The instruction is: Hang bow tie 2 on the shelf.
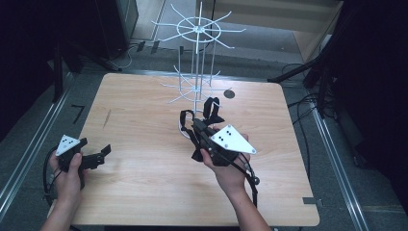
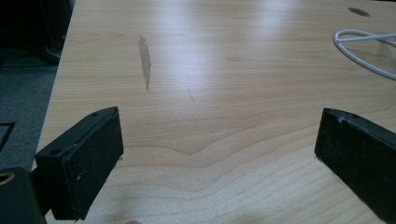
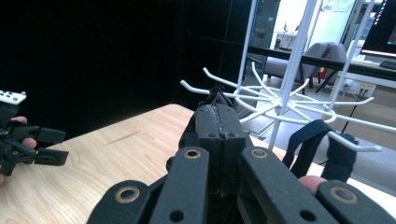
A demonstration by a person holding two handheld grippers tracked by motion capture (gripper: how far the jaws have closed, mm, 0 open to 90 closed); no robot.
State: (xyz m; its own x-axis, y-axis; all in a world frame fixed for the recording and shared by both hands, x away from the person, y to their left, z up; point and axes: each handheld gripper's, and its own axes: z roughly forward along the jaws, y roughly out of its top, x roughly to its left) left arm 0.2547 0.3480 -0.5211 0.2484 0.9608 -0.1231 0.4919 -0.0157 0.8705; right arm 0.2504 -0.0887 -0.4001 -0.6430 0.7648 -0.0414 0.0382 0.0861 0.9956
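Strap work mid-step: your right gripper [image 1: 204, 126] has its jaws clenched tight on what looks like a thin bit of the black strap [image 1: 210, 111], which sits mid-tabletop [image 1: 144, 192] right at the foot of the white wire rack [image 1: 197, 57]; one loop already hangs near a low hook [image 3: 355, 147]. Your left gripper [image 1: 98, 156] idles at the near left edge, jaws released wide over bare wood. Next, I'd judge, lift the strap and thread its loop over a hook; keep the rack from tipping.
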